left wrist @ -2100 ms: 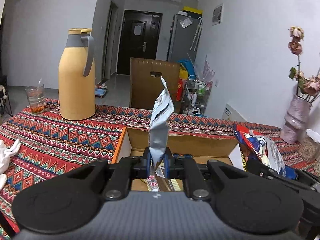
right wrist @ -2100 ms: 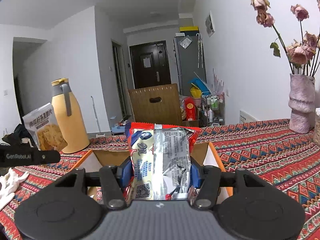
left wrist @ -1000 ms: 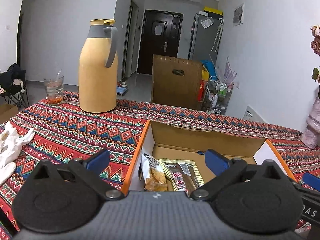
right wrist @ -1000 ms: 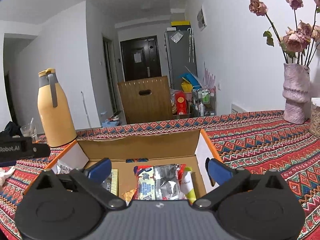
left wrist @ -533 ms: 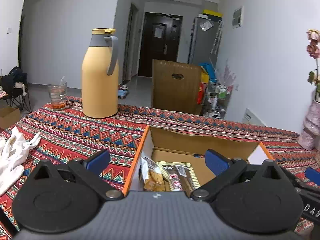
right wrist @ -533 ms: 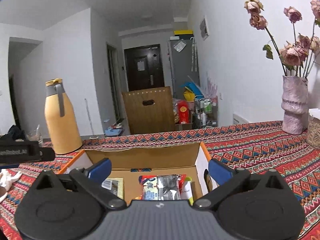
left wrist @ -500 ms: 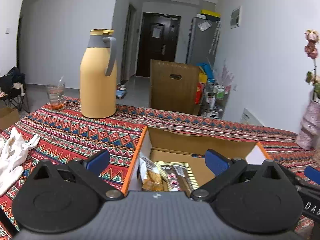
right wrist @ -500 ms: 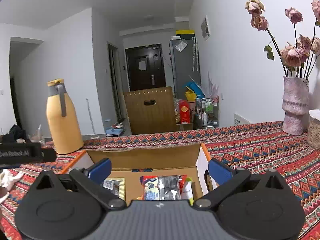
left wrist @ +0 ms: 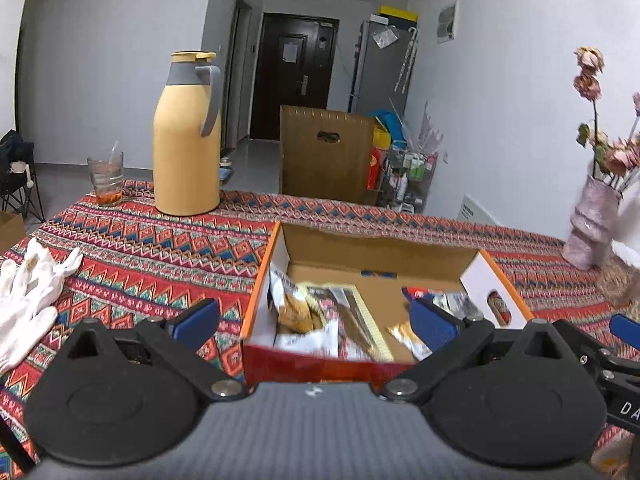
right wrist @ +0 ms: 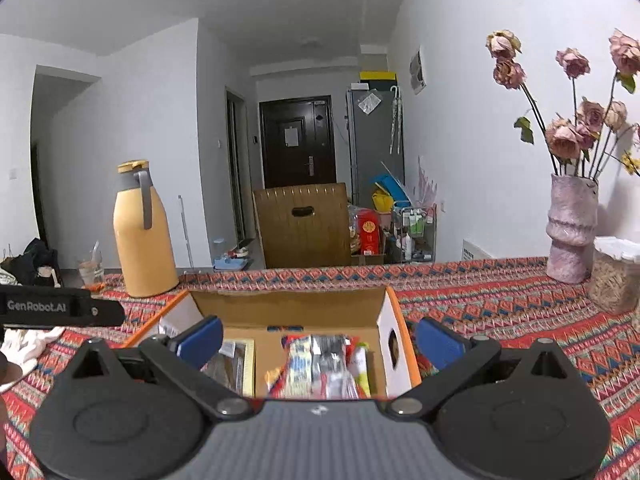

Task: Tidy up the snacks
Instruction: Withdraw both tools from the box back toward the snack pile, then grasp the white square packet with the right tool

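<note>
Nearest to me, both tools hung just short of the near wall of the cardboard box (left wrist: 472, 258), each with nothing between its fingers. The left gripper (left wrist: 314, 322) had its blue pads spread wide and released; the right gripper (right wrist: 318, 338) was splayed the same way, empty.

Just beyond them the snacks lay inside the box. A biscuit packet (left wrist: 294, 304) leaned against the left wall, a dark striped packet (left wrist: 352, 316) lay beside it, and a red and silver packet (right wrist: 320, 364) rested toward the right side, next to the white end wall with its hand hole.

By my reckoning the step in hand was a release just finished, with both tools backed off from the box. No loose packet showed on the patterned tablecloth (left wrist: 160, 248) in either view, so the next move seemed to call for a look round for anything left out, or else the job was close to done.

Farther left a pair of white gloves (left wrist: 28, 284) lay on the cloth. At the far edge stood a yellow thermos (left wrist: 186, 140) with a glass (left wrist: 106, 176) to its left, and far right a pink vase (right wrist: 572, 228) of dried roses.
</note>
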Demonstrator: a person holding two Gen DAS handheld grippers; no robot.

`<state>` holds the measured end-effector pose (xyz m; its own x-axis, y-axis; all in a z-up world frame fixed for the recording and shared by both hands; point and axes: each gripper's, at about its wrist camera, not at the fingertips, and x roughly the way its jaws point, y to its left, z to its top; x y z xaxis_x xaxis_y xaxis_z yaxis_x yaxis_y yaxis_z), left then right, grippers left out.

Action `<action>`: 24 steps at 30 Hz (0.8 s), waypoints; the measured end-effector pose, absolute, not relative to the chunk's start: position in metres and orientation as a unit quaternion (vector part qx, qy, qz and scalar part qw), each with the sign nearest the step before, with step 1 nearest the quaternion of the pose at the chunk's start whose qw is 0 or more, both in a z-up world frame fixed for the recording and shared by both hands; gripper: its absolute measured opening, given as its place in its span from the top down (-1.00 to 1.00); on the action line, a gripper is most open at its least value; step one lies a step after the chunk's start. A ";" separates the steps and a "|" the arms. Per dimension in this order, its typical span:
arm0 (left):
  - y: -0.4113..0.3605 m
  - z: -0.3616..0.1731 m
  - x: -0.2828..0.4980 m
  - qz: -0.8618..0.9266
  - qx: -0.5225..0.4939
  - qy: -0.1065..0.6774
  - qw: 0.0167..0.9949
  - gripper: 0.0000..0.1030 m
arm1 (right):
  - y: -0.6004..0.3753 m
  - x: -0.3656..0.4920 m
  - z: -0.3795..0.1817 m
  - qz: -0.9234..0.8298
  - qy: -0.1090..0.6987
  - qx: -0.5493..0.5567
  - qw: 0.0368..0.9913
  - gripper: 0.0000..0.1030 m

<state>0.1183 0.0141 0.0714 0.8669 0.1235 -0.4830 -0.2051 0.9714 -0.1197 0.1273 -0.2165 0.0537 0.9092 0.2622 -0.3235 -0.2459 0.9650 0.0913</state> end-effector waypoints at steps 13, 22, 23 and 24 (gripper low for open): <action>0.023 0.029 0.078 0.070 -0.077 0.275 0.956 -1.00 | -0.245 0.083 0.007 0.105 0.220 0.029 0.969 -1.00; 0.025 -0.002 0.075 0.063 -0.081 0.286 0.953 -1.00 | -0.253 0.067 -0.020 0.105 0.231 0.030 0.967 -1.00; 0.025 -0.004 0.075 0.060 -0.082 0.285 0.953 -1.00 | -0.253 0.066 -0.021 0.103 0.231 0.028 0.967 -1.00; 0.025 -0.006 0.076 0.058 -0.083 0.285 0.953 -1.00 | -0.253 0.066 -0.021 0.100 0.232 0.026 0.967 -1.00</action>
<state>0.0756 0.0250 -0.0065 0.8303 0.0637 -0.5537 -0.1588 0.9793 -0.1255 0.0662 -0.2529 -0.0212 0.8730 0.2047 -0.4428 -0.1805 0.9788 0.0966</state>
